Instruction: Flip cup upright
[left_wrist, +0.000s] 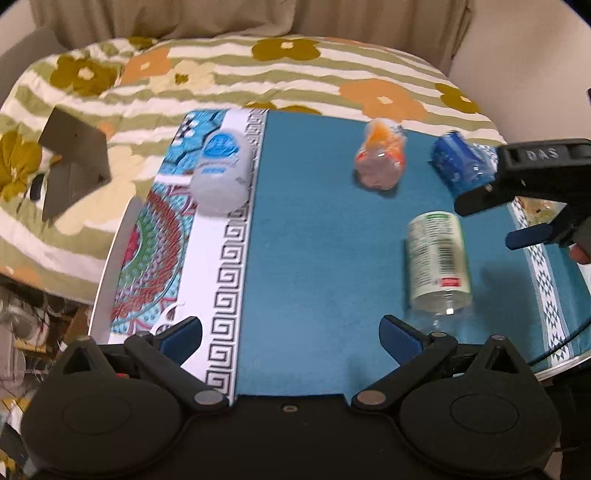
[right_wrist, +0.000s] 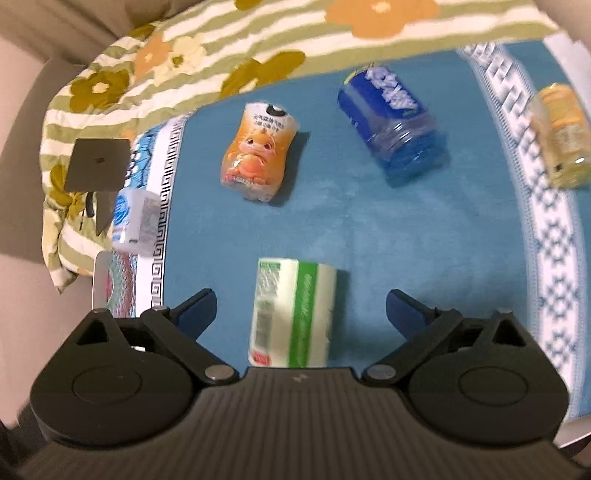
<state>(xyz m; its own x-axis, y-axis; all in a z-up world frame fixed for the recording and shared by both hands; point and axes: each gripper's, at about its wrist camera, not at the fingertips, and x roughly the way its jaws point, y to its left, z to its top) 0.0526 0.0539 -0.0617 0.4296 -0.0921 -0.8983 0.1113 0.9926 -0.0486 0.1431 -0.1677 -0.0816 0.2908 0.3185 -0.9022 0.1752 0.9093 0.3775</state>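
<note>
1. Between the spread fingers of the right gripper (right_wrist: 301, 314), the green-labelled cup (right_wrist: 291, 314) is lying on its side on the blue mat (right_wrist: 424, 240), touching neither finger.
2. Both of that gripper's jaws are standing wide apart, gripping nothing.
3. Over the mat's near edge, the left gripper (left_wrist: 291, 332) is hovering with its jaws released too; the same cup (left_wrist: 437, 258) is lying ahead and to its right.
4. Farther back, an orange cartoon cup (right_wrist: 258, 151) and a blue cup (right_wrist: 391, 125) are lying tipped over, well apart.
5. Possibly another cup, a blurred yellow container (right_wrist: 563, 133) is resting on the mat's patterned border.
</note>
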